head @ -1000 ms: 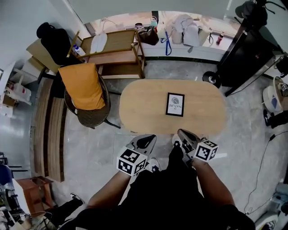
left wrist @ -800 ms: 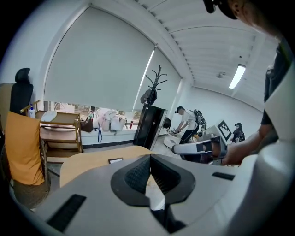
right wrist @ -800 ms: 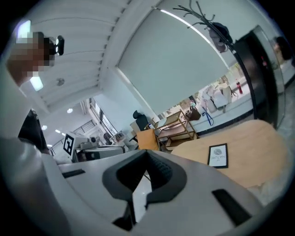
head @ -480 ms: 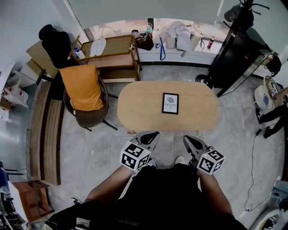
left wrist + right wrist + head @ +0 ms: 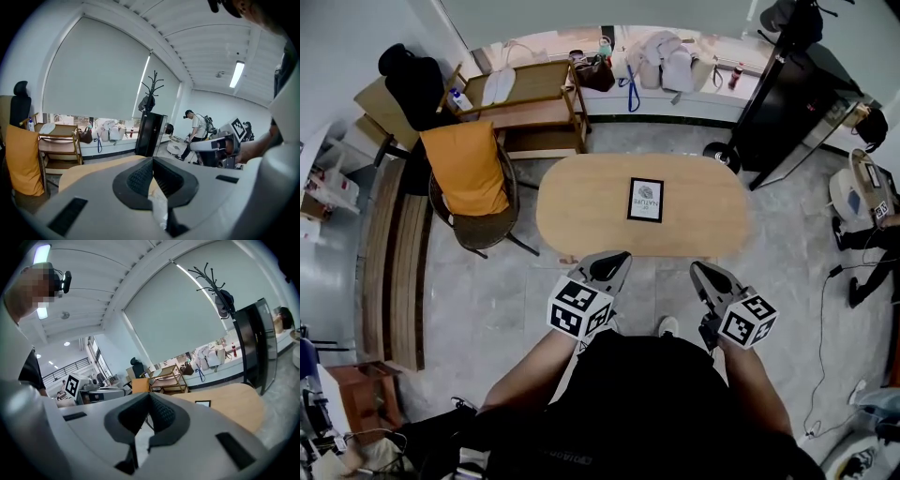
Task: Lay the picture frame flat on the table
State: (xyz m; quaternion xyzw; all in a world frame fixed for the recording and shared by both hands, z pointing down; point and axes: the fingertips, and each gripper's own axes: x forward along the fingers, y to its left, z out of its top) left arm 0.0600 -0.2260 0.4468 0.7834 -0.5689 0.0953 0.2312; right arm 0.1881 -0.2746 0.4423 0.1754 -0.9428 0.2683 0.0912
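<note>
Frame (image 5: 645, 200) lies flat, face up, near the middle of the surface (image 5: 572, 211), nothing on or against it. In the right gripper view it shows as a thin dark slab (image 5: 202, 403) on the wood. Task looks done.

Left claw (image 5: 617, 258): jaws together, nothing between them. Right claw (image 5: 697, 270): jaws together, also empty. Both hang over the floor (image 5: 656, 281), short of the near edge and well apart from the frame.

Risks, as judgement:
- Little can go wrong if the claws stay off.
- Another reach-in with the jaws together could nudge the frame and slide it toward an edge, or scrape its face.
- A flat frame offers no edge to pinch, so a re-grip would likely skid it rather than lift it.
- A bump against the surface edge could shift the frame, though it sits far from any edge.

Versus the earlier frames:
- Surface and frame sit higher in the head view, a bit farther off.
- Claw tips were close to the near edge; now a strip of floor shows between.
- The claws are spread wider apart, and the right one shows more of its marker cube.
- Frame keeps the same pose on the surface.
</note>
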